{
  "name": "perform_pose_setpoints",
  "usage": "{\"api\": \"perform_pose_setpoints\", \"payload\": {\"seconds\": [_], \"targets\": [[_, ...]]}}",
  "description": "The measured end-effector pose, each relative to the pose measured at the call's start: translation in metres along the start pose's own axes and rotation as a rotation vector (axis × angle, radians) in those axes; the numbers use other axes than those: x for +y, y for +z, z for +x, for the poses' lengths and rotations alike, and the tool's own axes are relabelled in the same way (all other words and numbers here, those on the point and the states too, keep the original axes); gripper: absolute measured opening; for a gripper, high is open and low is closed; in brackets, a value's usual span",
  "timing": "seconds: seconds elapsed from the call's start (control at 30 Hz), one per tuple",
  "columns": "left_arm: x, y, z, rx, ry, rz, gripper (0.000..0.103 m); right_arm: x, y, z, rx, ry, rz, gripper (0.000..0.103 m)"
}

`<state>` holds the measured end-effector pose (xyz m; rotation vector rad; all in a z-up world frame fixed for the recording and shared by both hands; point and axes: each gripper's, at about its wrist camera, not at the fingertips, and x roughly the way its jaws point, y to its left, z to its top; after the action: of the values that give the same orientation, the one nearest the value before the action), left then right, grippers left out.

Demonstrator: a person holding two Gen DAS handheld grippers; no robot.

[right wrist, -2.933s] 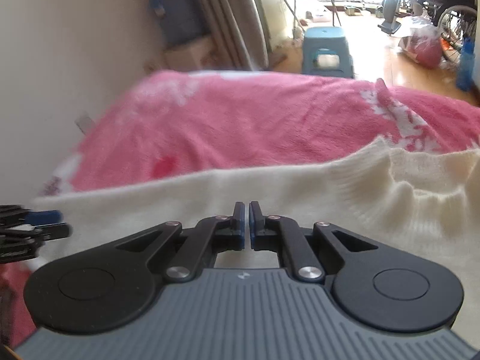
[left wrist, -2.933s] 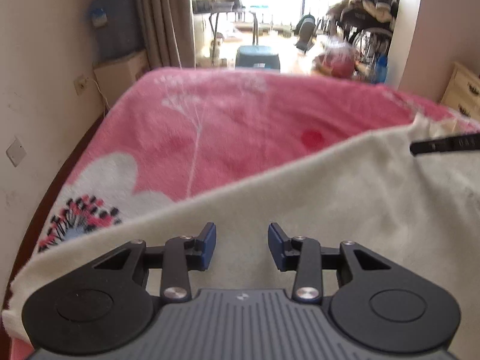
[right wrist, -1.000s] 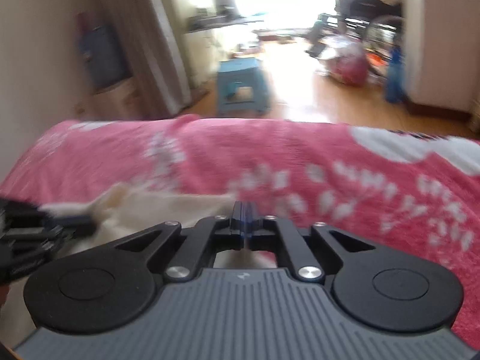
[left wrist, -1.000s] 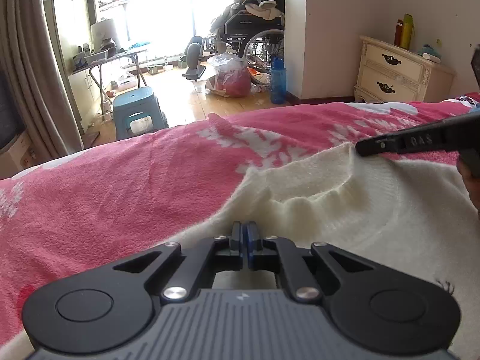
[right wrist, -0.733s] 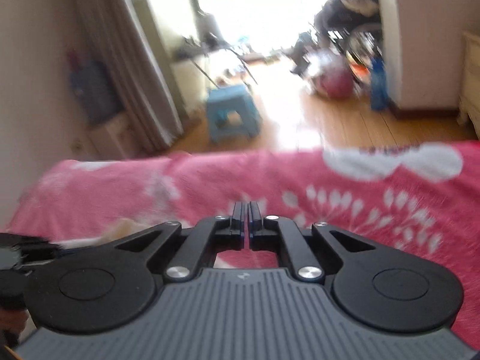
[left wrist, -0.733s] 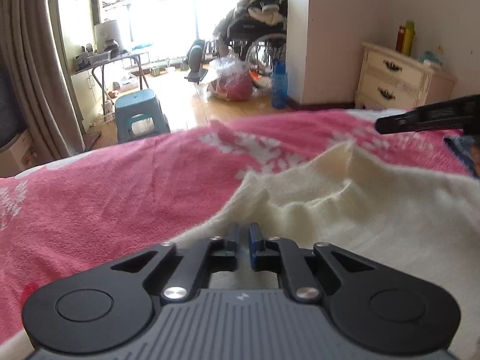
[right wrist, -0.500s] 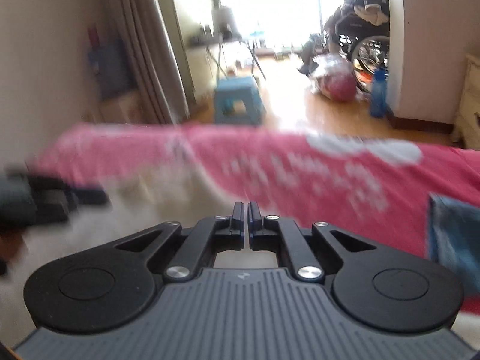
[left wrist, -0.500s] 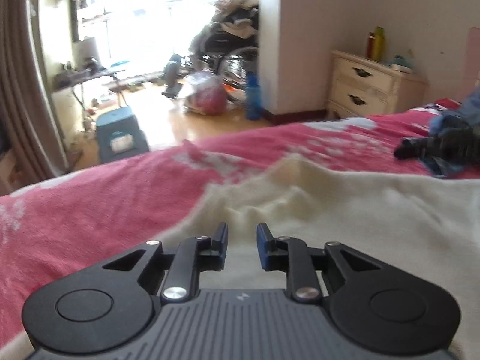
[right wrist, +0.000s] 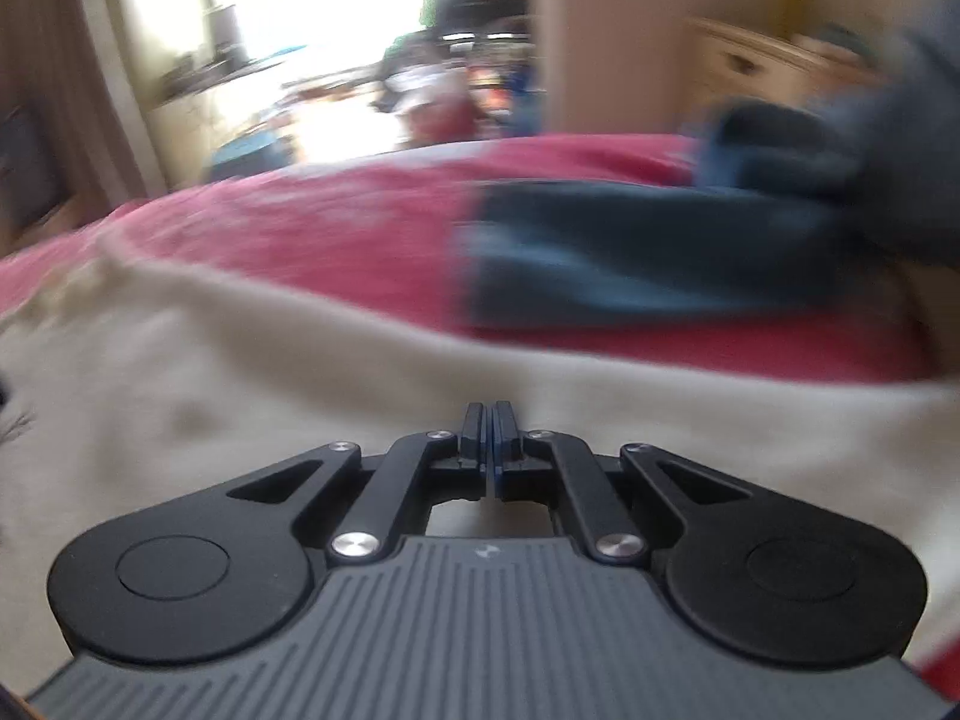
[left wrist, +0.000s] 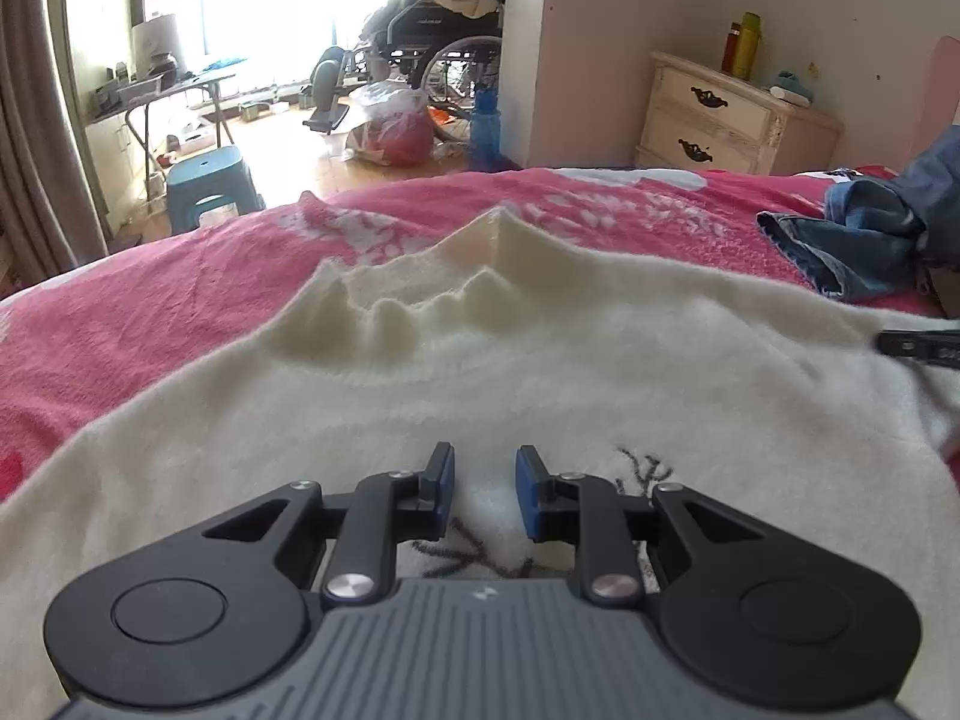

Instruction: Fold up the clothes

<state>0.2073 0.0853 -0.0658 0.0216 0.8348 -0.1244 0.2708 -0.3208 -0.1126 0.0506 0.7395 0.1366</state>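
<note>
A cream knit sweater (left wrist: 600, 372) lies spread on a pink blanket (left wrist: 150, 300), its ribbed collar (left wrist: 420, 294) rumpled into peaks at the far side. My left gripper (left wrist: 485, 483) hovers low over the sweater's front, open, with nothing between its blue pads; a dark stitched motif (left wrist: 468, 552) shows beneath it. The right gripper's finger (left wrist: 918, 345) pokes in over the sweater's right edge. In the blurred right wrist view my right gripper (right wrist: 487, 420) is shut above the sweater (right wrist: 240, 360); no cloth shows between its fingers.
Crumpled blue jeans (left wrist: 852, 240) lie on the blanket right of the sweater, also in the right wrist view as jeans (right wrist: 660, 252). Beyond the bed stand a cream nightstand (left wrist: 720, 120), a blue stool (left wrist: 210, 180) and a wheelchair (left wrist: 444, 36).
My left gripper has gone from shut to open and let go of the sweater, which now lies flatter. The right gripper stayed shut and swung right toward the jeans.
</note>
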Motion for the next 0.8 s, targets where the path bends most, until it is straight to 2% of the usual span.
{"api": "perform_pose_setpoints", "payload": {"seconds": [0.13,0.33,0.43,0.5,0.57,0.67,0.8], "targets": [[-0.001,0.000,-0.003,0.003,0.025,0.021,0.024,-0.047,-0.005,-0.008,-0.018,-0.128,0.015,0.000],[-0.001,-0.003,-0.003,0.012,0.049,0.018,0.025,-0.126,-0.008,-0.017,-0.021,-0.347,0.140,0.000],[-0.002,-0.003,-0.003,0.015,0.057,0.028,0.025,-0.154,-0.007,-0.020,-0.032,-0.368,0.258,0.000],[-0.003,-0.003,-0.002,0.016,0.059,0.025,0.026,-0.149,-0.006,-0.020,-0.040,-0.365,0.274,0.000],[-0.003,-0.002,-0.003,0.016,0.060,0.018,0.026,-0.130,-0.002,-0.023,-0.056,-0.310,0.253,0.004],[-0.002,-0.002,-0.004,0.016,0.053,0.002,0.026,-0.079,0.002,-0.028,-0.049,-0.139,0.170,0.004],[-0.002,-0.004,-0.006,0.013,0.046,-0.015,0.028,0.009,-0.010,-0.033,0.000,0.083,-0.025,0.004]]}}
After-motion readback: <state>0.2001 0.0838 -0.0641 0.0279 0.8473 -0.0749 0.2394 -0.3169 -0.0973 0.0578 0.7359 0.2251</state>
